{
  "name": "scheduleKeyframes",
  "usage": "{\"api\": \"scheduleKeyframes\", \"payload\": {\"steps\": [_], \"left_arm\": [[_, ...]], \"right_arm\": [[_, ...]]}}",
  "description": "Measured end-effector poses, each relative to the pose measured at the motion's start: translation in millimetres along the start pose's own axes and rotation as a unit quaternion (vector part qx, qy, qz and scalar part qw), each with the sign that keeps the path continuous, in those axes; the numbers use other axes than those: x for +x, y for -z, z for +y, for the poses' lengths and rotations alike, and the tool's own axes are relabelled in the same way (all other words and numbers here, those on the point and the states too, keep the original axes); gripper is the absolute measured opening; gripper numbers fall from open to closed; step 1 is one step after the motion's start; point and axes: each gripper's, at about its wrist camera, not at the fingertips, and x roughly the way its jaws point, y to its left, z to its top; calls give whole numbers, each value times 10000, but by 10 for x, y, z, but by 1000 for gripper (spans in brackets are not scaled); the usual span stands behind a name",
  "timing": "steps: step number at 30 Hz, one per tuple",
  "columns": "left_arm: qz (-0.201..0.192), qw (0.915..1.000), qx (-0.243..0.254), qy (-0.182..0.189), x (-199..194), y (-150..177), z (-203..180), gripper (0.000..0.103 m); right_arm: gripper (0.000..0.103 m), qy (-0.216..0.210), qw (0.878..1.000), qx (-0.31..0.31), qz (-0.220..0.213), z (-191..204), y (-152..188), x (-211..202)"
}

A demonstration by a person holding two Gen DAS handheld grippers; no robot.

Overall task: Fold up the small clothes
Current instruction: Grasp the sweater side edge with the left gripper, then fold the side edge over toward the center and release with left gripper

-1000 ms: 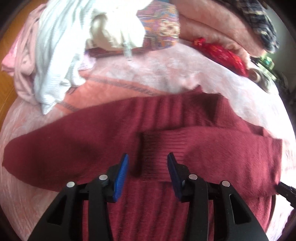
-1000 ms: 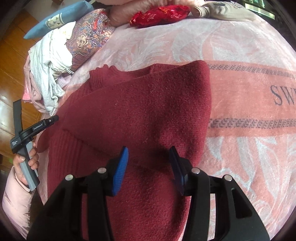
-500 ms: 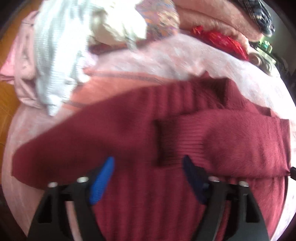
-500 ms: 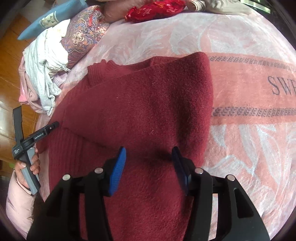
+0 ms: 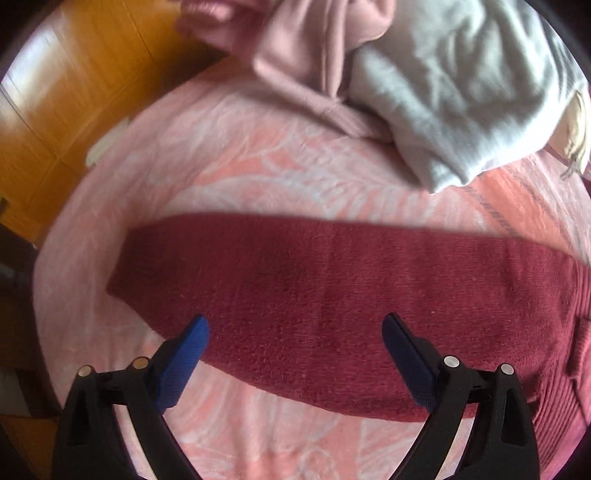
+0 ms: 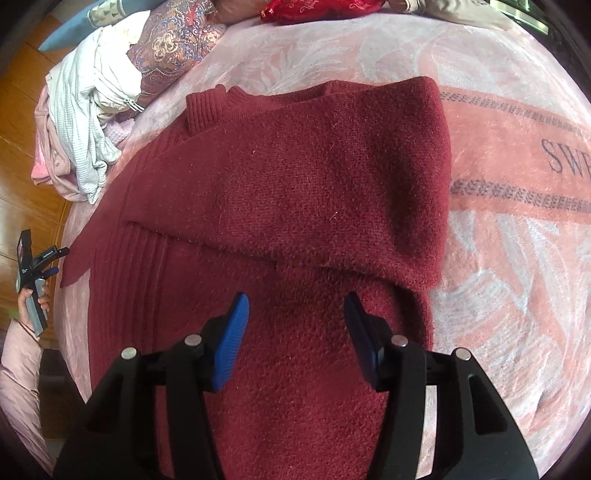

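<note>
A pink blanket (image 6: 509, 258) with a pale leaf pattern and a darker band bearing grey letters covers the bed, and nearly everything lies on it. Spread across its middle is the dark red sweater (image 6: 295, 192), the thing being folded: its ribbed collar (image 6: 201, 109) points toward the far side of the bed, one side is already doubled over the body with its folded edge running down the right, and one long sleeve (image 5: 314, 295) stretches out flat toward the bed's left edge, with blanket showing on both sides of it.

At the far left corner sits a heap of other clothes: a white ribbed garment (image 6: 81, 99) with a zip, a pale pink garment (image 5: 314, 48) under and beside it, and a paisley cushion (image 6: 173, 40) just behind. A shiny red bundle (image 6: 317, 9) lies at the far edge. Beyond the bed, orange wooden floor (image 5: 55, 110) shows.

The right gripper (image 6: 295, 332) hangs over the lower body of the sweater, blue pads partly apart, nothing pinched between them. The left gripper (image 5: 295, 343) hovers above the outstretched sleeve with its jaws having just swung wide open, released, the sleeve lying flat beneath and not gripped; whether its tips touch the knit I cannot tell. In the right wrist view that gripper shows small at the bed's left edge, held in a hand (image 6: 31, 306) with a pale pink cuff
</note>
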Motion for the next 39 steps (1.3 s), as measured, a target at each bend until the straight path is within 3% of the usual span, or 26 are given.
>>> {"api": "scheduleKeyframes", "payload": {"steps": [3,5,7,10,12,13,18,22,31,39], "left_arm": [[224,9994,-162,189,196,-5,56,93],[359,9988,-153,284,307,-38,36,84],[237,9992,-111,297,312,-30,-6,80],[177,9990,-27,409,277,-50,-41,51],[205,9983,-38,552,218,-51,-51,12],[251,9977,-72,626,182,-37,-52,10],[-105,9927,-193,1182,-151,-2,-113,7],[-467,9861,58,1593,-508,29,-404,7],[-828,9595,869,2548,-1141,110,-1561,7],[-711,9306,1630,3201,-1425,513,-2814,7]], "right_arm": [[54,44,10000,-56,47,69,-11,72],[54,105,9998,-140,89,126,-19,115],[54,175,9995,-222,125,172,-17,157],[54,164,9995,-240,134,184,7,180],[54,107,9997,-166,111,163,15,187],[54,70,9999,-118,100,139,17,180],[54,-25,10000,-49,30,24,68,86],[54,-41,10000,-49,-24,-46,97,-1],[54,-93,9999,-5,-79,-212,174,-40],[54,-268,9995,-4,-146,-345,241,-49]]}}
